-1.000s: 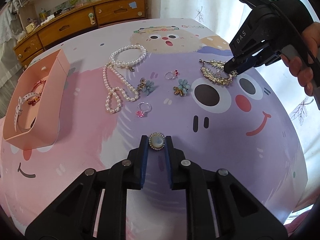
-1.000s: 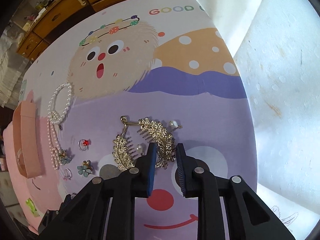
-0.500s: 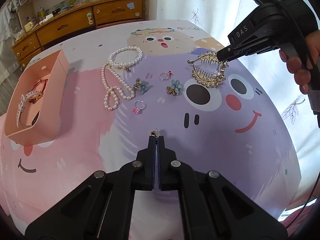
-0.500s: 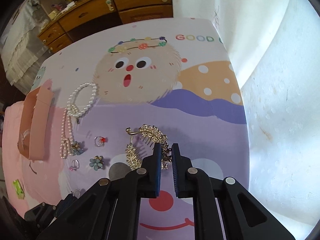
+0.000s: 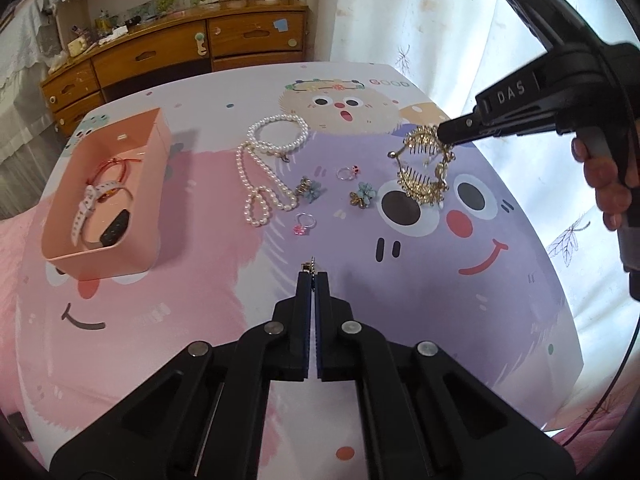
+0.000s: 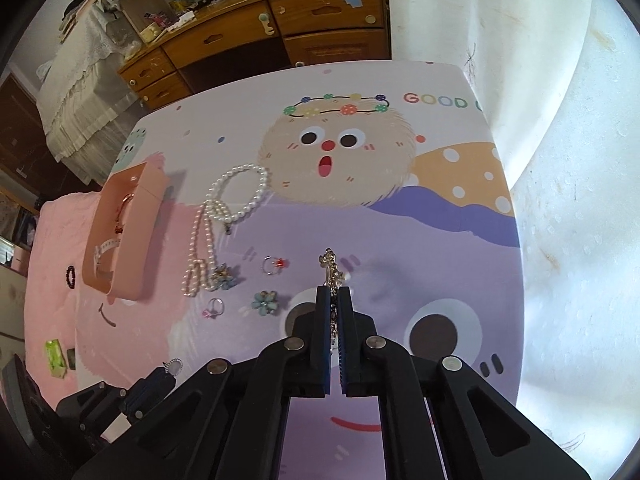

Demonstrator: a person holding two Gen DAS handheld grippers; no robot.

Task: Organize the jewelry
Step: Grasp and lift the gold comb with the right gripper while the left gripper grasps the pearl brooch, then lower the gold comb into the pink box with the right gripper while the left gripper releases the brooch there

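Note:
My left gripper (image 5: 313, 276) is shut on a small oval brooch (image 5: 309, 267), held edge-on above the cloth; the brooch also shows in the right wrist view (image 6: 173, 366). My right gripper (image 6: 334, 294) is shut on a gold hair comb (image 5: 422, 168) and holds it in the air; the comb (image 6: 331, 268) sticks out past the fingertips. A pink box (image 5: 104, 188) at the left holds a white watch (image 5: 90, 208) and a red bracelet. A pearl necklace (image 5: 264, 168), two blue flower earrings (image 5: 362, 194) and two rings (image 5: 305, 224) lie on the cloth.
The table wears a cartoon-print cloth (image 5: 460, 300). A wooden dresser (image 5: 180, 52) stands behind it and a white curtain (image 5: 420, 12) hangs at the right. A green packet (image 6: 54, 356) and a dark bead ring (image 6: 71, 276) lie at the left in the right wrist view.
My left gripper closed on the brooch and lifted it. My right gripper closed on the gold comb and raised it off the cloth.

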